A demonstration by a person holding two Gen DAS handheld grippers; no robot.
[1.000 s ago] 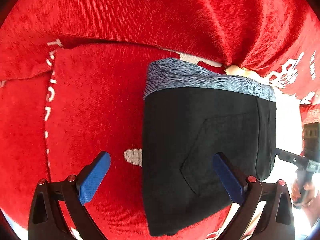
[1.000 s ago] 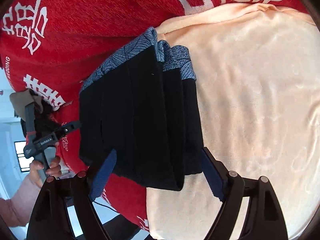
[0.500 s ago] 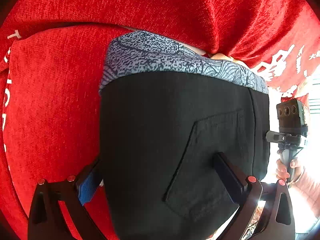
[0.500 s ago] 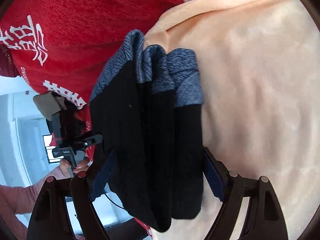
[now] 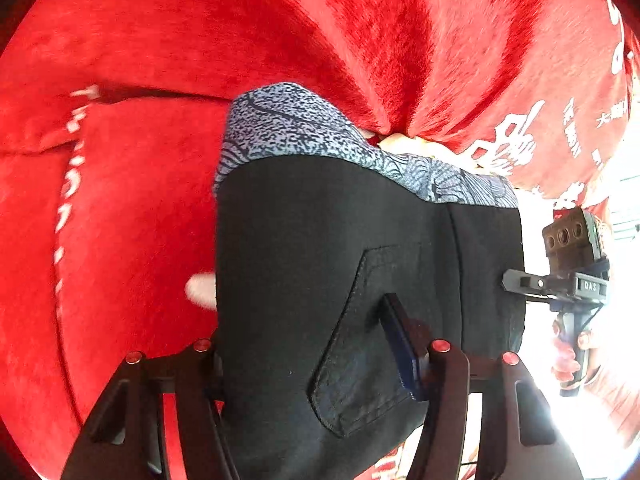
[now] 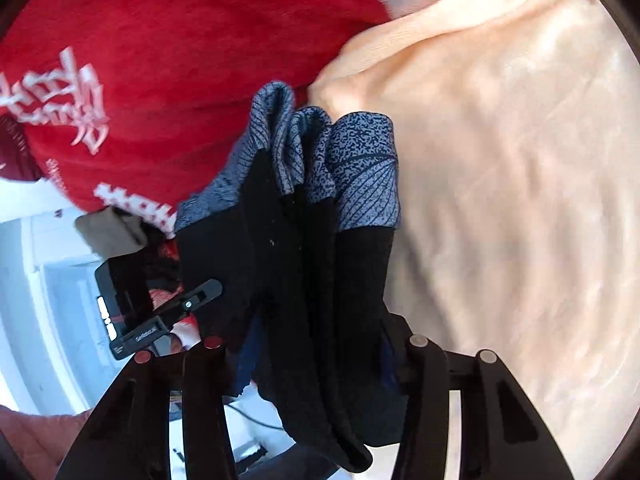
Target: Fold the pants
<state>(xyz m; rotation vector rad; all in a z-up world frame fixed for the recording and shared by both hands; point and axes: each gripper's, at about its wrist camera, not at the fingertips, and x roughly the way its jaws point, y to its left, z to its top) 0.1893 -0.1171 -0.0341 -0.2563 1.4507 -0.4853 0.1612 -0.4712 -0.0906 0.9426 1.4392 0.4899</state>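
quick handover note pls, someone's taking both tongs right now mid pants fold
Left tongs: jaws closing on the folded black pants, near the back pocket.
Right tongs: jaws closing on the stacked layers at the opposite side of the bundle.
Pants sit folded several layers thick, patterned waistband away from both cameras, over the red blanket and peach cloth.
Done: folding looks mostly finished.
Left: probably set the bundle down neatly and release.

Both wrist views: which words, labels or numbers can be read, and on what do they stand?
"DAS": label on the right gripper's body.
White label on the left gripper's body: too small to read.
White characters and small letters on the red blanket: too blurred to read.
Black pants: no text.
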